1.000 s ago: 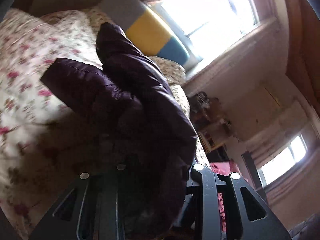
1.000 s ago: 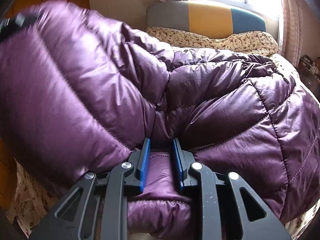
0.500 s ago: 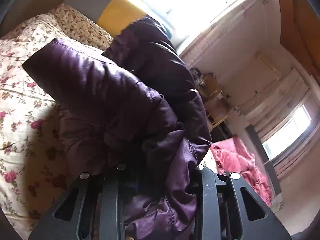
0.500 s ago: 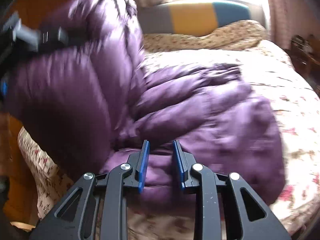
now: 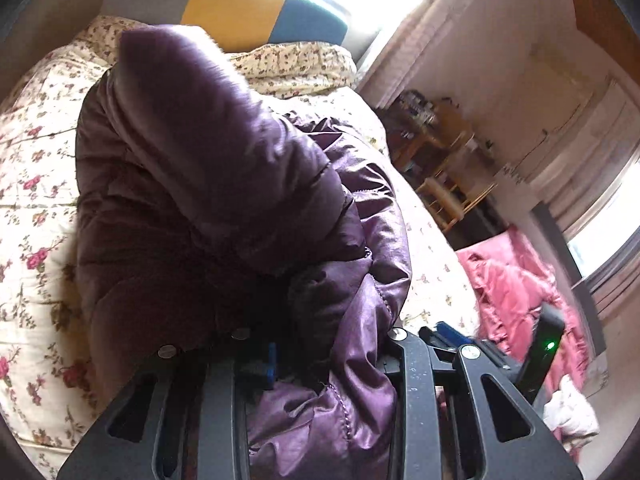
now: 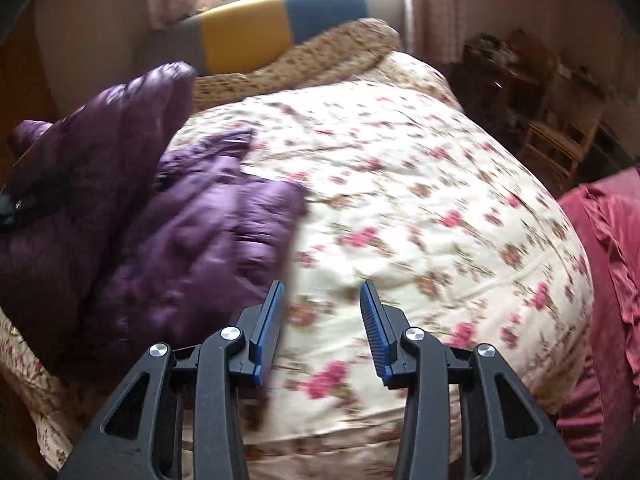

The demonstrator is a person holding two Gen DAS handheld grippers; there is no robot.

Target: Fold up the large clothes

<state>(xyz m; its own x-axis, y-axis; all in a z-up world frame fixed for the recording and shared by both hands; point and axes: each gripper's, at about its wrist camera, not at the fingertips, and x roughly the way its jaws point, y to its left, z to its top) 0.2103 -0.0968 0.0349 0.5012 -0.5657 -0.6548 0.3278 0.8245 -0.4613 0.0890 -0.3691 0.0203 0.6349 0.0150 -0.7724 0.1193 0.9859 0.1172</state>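
Note:
A purple puffer jacket (image 5: 224, 208) lies bunched on the floral bedspread (image 5: 36, 200). My left gripper (image 5: 320, 360) is shut on a fold of the jacket; the fabric fills the space between its fingers and hides the pads. In the right wrist view the jacket (image 6: 168, 232) lies at the left of the bed. My right gripper (image 6: 322, 312) is open and empty, above the bedspread (image 6: 420, 208) just right of the jacket's edge. The right gripper's body also shows in the left wrist view (image 5: 536, 360).
A grey, yellow and blue headboard (image 6: 260, 28) stands at the far end under a bright window. A pink ruffled cloth (image 6: 608, 280) lies to the right of the bed. Wooden furniture (image 6: 552, 136) stands at the back right.
My right gripper has let go of the jacket, opened and moved right, off it. The jacket has dropped onto the bed's left side. My left gripper still holds its fold.

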